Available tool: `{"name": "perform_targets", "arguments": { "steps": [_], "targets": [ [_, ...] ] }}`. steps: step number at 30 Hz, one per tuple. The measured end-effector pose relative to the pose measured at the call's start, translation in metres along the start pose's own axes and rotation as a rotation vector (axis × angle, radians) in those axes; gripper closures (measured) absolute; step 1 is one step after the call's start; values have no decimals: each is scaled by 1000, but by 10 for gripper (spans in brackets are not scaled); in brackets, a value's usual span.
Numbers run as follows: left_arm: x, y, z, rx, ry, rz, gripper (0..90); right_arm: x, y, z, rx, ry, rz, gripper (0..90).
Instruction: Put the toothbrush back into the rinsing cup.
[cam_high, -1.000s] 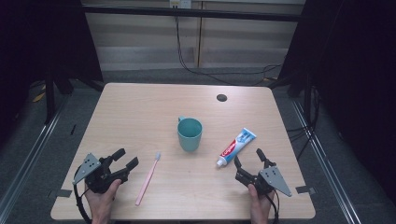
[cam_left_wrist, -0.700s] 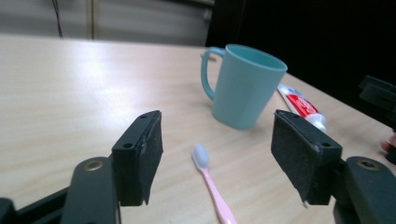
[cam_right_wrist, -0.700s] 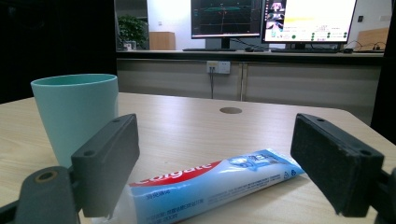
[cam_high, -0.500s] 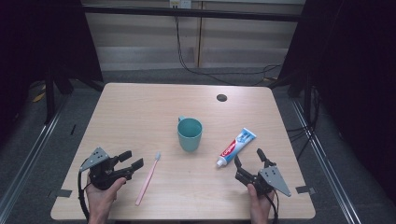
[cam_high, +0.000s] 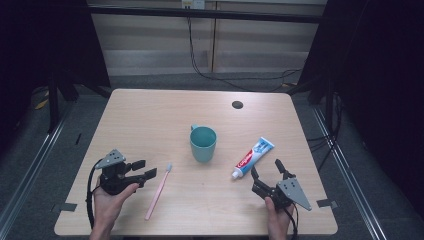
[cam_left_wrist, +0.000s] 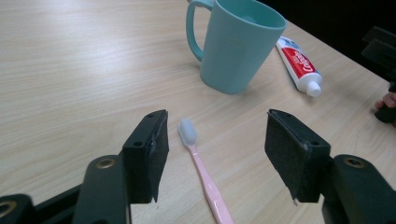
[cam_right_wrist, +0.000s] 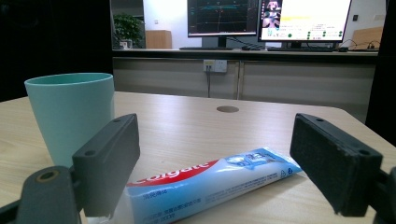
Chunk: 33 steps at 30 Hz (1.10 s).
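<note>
A pink toothbrush (cam_high: 159, 190) lies on the wooden table (cam_high: 150, 115), bristles pointing away from me. Just left of its head my left gripper (cam_high: 145, 168) hovers, open; its jaws have just been closing, with nothing pressed between them. In the left gripper view the toothbrush (cam_left_wrist: 201, 168) lies on the table between the two jaws of the left gripper (cam_left_wrist: 215, 121). A teal cup (cam_high: 203, 144) stands upright mid-table. A toothpaste tube (cam_high: 252, 157) lies right of it, cap towards me. My right gripper (cam_high: 266, 167) stands open just short of the cap, and the tube (cam_right_wrist: 210, 184) lies ahead between its jaws.
A round cable hole (cam_high: 237, 104) sits near the table's far right. In the left gripper view the cup (cam_left_wrist: 238, 46) and tube (cam_left_wrist: 299, 63) lie beyond the brush. Dark frame posts and cables surround the table. Monitors (cam_right_wrist: 268, 21) stand far behind.
My left gripper has moved right, towards the toothbrush head, and risen a little, with its jaws narrower. The right gripper, cup, tube and brush have stayed put.
</note>
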<state>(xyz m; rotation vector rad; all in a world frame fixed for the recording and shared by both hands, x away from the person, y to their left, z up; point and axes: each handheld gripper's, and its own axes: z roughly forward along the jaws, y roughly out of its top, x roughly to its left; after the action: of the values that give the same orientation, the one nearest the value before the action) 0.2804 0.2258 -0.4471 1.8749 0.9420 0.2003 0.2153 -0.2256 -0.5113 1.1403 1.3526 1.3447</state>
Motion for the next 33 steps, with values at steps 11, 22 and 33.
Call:
{"name": "perform_targets", "arguments": {
  "steps": [11,22,33],
  "targets": [
    [-4,15,4,124,-22,43,407,0,0,0,1,-1,0,152],
    [-5,33,13,268,64,55,445,0,0,0,0,-3,-1,152],
    [0,38,34,433,83,45,410,0,0,0,-2,-4,-1,152]
  ]
}}
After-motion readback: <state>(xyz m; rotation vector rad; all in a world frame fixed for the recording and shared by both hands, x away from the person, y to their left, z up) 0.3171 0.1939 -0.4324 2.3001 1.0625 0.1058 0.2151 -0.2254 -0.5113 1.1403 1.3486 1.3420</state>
